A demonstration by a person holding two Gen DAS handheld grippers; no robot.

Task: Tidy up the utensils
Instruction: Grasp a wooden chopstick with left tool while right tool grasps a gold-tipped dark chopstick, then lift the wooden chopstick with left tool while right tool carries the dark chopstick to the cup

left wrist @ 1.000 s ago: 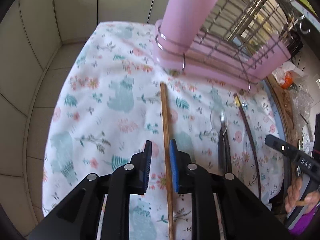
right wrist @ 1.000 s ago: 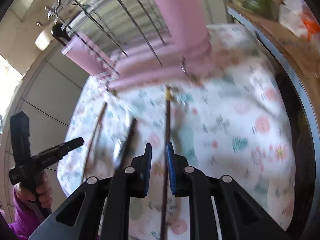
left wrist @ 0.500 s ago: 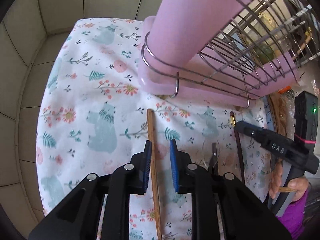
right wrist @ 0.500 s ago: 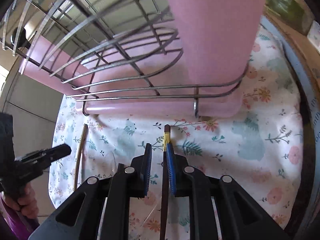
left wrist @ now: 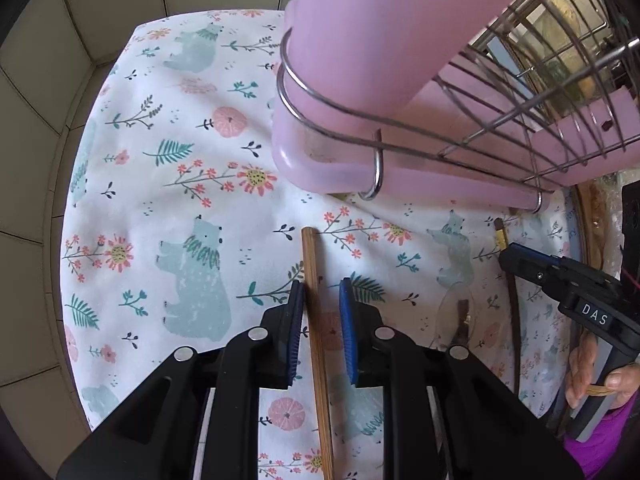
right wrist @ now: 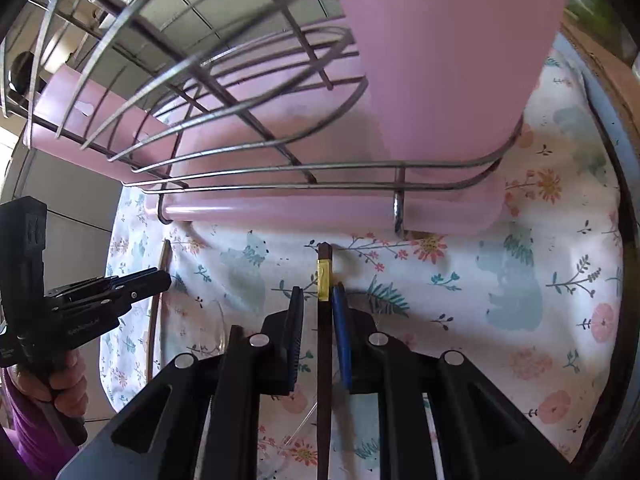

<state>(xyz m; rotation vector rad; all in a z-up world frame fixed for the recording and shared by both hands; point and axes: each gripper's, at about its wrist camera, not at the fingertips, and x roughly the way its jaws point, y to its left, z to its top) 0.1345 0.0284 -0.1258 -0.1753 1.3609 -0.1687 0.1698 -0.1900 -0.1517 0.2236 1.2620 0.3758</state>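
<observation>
A light wooden chopstick (left wrist: 310, 252) lies on the floral cloth (left wrist: 192, 160), its tip just short of the pink dish rack (left wrist: 420, 184). It runs through the gap of my left gripper (left wrist: 320, 284), which is open. The left pad is against the stick and the right pad stands clear of it. A dark chopstick with a yellow band (right wrist: 323, 280) runs through my open right gripper (right wrist: 318, 288), close to the right pad. A clear spoon with a dark handle (left wrist: 460, 312) lies between the two sticks. The tall pink utensil cup (left wrist: 360, 60) stands in the rack's wire ring.
The rack's wire frame (right wrist: 240, 168) overhangs the cloth right ahead of both grippers. Each view shows the other gripper (left wrist: 520, 256) (right wrist: 160, 278) in a person's hand (right wrist: 64, 384). A tiled surface (left wrist: 48, 120) borders the cloth on the left, and a dark rim (right wrist: 624, 240) on the right.
Both grippers have moved forward along their chopsticks toward the rack and dipped a little, so the rack looms much larger. The chopsticks and spoon have stayed on the cloth. The jaws have not changed.
</observation>
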